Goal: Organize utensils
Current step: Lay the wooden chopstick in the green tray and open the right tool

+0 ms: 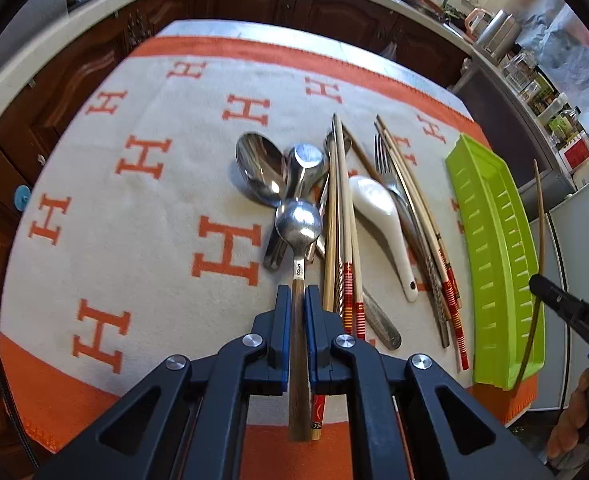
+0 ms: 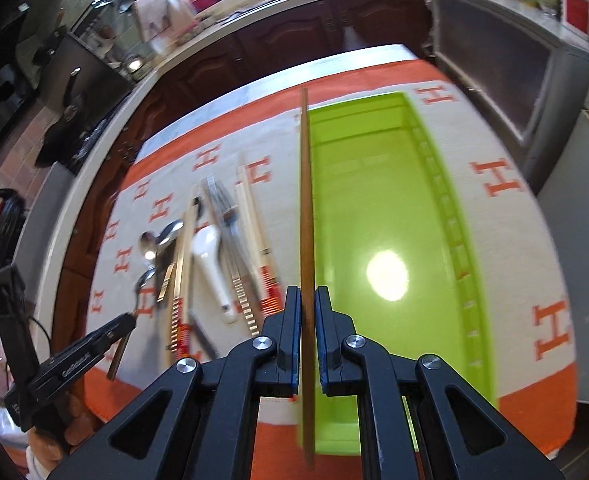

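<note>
Left wrist view: the left gripper (image 1: 293, 300) is closed narrowly on the brown handle of a spoon (image 1: 298, 224), whose metal bowl points away from the camera and sits above the pile of utensils. The pile lies on a cloth (image 1: 134, 208), cream with orange H marks and an orange border. In the pile are a large spoon (image 1: 260, 168), a metal ladle-like piece (image 1: 304, 160), several chopsticks (image 1: 344, 216) with red-banded ends, a white spoon (image 1: 382, 220) and a fork (image 1: 390, 176). A green tray (image 1: 494, 248) stands to the right of the pile, on the cloth. At the far right edge the right gripper (image 1: 542, 286) shows, holding a thin brown stick (image 1: 539, 216) over the tray's right side.

Right wrist view: the right gripper (image 2: 306, 308) is clamped on the brown stick (image 2: 305, 200), which runs straight away from the camera along the left wall of the green tray (image 2: 454, 240). The tray's floor shines with a bright glare spot. To the left on the cloth (image 2: 514, 240) lie the chopsticks (image 2: 254, 224), the fork (image 2: 224, 208) and the white spoon (image 2: 210, 256), somewhat blurred. At lower left the left gripper (image 2: 128, 320) holds its spoon (image 2: 144, 278) by the handle.
</note>
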Tool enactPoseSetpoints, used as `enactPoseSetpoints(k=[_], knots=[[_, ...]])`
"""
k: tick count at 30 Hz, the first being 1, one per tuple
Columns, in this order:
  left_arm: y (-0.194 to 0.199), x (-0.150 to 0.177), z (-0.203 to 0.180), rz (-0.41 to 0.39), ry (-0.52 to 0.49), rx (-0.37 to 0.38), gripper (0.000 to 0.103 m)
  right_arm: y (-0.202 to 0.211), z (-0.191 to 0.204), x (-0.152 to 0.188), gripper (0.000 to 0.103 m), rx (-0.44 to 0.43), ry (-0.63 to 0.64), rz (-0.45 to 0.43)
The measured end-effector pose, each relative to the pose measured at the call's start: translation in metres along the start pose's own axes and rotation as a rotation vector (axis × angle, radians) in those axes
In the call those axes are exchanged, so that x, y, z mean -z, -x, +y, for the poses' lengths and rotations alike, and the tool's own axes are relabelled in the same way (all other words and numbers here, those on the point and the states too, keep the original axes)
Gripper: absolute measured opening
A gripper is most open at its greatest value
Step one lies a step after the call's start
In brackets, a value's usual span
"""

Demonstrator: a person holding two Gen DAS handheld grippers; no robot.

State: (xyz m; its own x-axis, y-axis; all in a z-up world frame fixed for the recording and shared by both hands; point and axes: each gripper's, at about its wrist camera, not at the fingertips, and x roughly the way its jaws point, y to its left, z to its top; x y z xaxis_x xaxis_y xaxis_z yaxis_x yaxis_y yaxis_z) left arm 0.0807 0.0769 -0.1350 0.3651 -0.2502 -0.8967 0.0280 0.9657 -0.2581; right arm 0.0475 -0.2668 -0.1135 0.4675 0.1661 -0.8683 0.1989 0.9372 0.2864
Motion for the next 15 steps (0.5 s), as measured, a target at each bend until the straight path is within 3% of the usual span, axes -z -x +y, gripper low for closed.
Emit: enactPoseSetpoints(k=[9, 15], knots=[[-0.024, -0.001, 0.016, 0.055, 0.023, 0.021, 0.004, -0.035, -0.031, -0.013, 0.007, 0.098, -0.014, 0.089], [-0.032, -0.007, 0.029, 0.072, 0.061, 0.055, 0.005, -0.054, -0.034, -0.007, 0.023, 0.088, -0.028, 0.138]])
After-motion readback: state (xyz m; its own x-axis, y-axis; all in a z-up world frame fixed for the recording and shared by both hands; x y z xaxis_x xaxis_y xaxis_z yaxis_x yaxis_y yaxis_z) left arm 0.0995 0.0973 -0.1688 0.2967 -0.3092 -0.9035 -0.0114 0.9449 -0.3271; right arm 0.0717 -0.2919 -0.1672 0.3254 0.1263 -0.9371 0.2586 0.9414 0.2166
